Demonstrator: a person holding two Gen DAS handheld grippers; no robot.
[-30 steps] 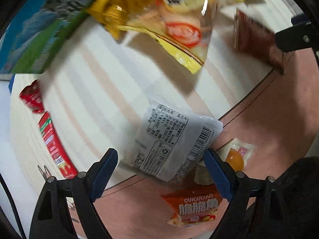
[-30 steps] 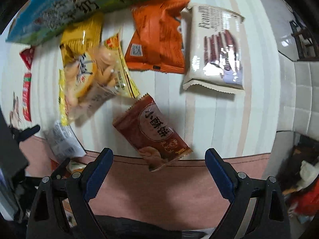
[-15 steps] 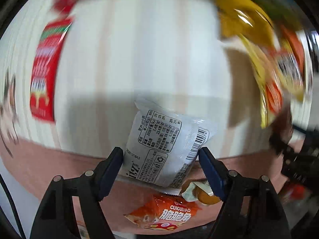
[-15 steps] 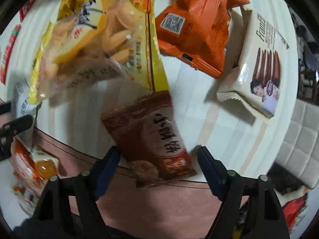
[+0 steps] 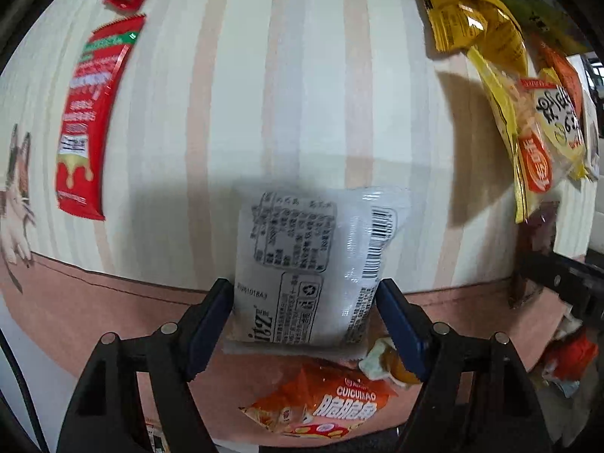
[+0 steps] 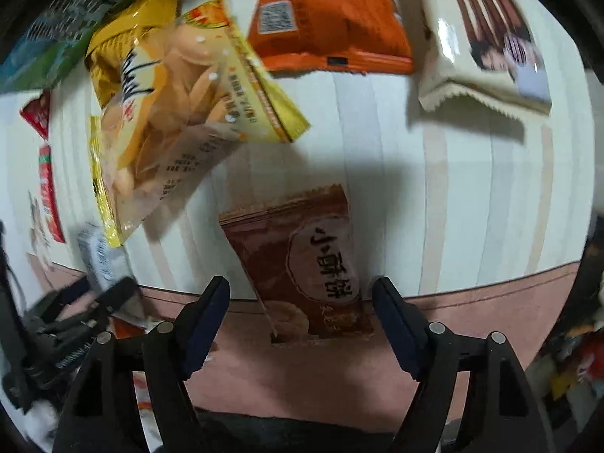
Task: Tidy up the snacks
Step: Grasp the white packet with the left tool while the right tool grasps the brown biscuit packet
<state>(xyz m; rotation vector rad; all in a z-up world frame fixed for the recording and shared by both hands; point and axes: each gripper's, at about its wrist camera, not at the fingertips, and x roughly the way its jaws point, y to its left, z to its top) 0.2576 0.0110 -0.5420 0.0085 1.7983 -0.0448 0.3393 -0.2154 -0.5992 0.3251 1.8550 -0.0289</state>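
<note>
At the striped cloth's (image 5: 302, 75) near pink edge, the left gripper (image 5: 304, 309) clamps its blue pads on both sides of the white packet (image 5: 321, 260), while the right gripper's (image 6: 302, 309) jaws are opening, straddling the brown biscuit packet (image 6: 302, 264) without touching it.

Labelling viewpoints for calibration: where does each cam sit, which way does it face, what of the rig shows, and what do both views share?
Left wrist: on the left hand-held gripper, facing steeply down at the striped tablecloth; its blue-padded fingers flank and seem to touch a white snack packet.
Right wrist: on the right hand-held gripper, also facing steeply down; jaws opening around a brown biscuit packet, pads apart from it.
Shared: white packet, yellow snack bag, red sachet, the cloth's pink border.
</note>
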